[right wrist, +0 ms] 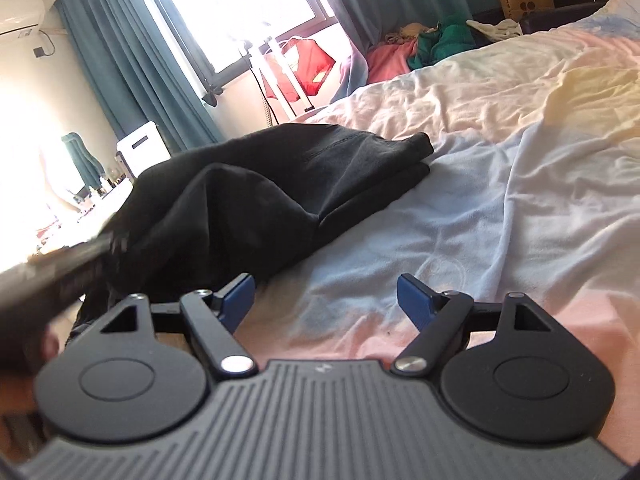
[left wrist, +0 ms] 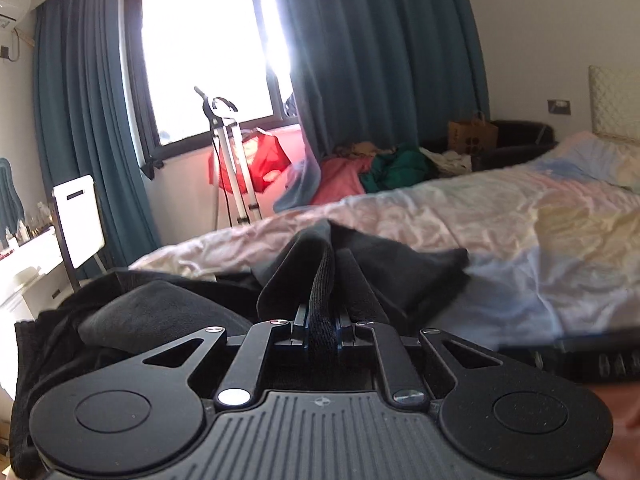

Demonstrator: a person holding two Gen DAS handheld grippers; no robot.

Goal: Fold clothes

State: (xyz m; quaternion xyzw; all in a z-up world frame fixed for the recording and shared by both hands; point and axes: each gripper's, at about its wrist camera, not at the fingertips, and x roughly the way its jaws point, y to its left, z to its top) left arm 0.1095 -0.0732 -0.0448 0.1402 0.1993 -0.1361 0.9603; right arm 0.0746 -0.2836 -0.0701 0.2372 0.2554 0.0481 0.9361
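Observation:
A black garment [left wrist: 384,264] lies bunched on the near left part of the bed [left wrist: 520,220]. My left gripper [left wrist: 320,320] is shut on a ribbed black band of this garment, and the cloth rises in a fold straight ahead of the jaws. In the right wrist view the black garment [right wrist: 280,184] is a crumpled heap left of centre. My right gripper [right wrist: 326,300] stands open just above the pastel sheet [right wrist: 460,208], with nothing between its blue pads [right wrist: 414,300]. Its left finger is close to the garment's near edge. A blurred dark shape [right wrist: 60,276] crosses the left side.
A pile of pink, green and white clothes [left wrist: 384,168] lies beyond the bed's far side, beside a brown paper bag [left wrist: 472,134]. A red bag on a white stand [left wrist: 256,164] stands under the window. A white chair [left wrist: 78,220] and a cluttered desk are at left.

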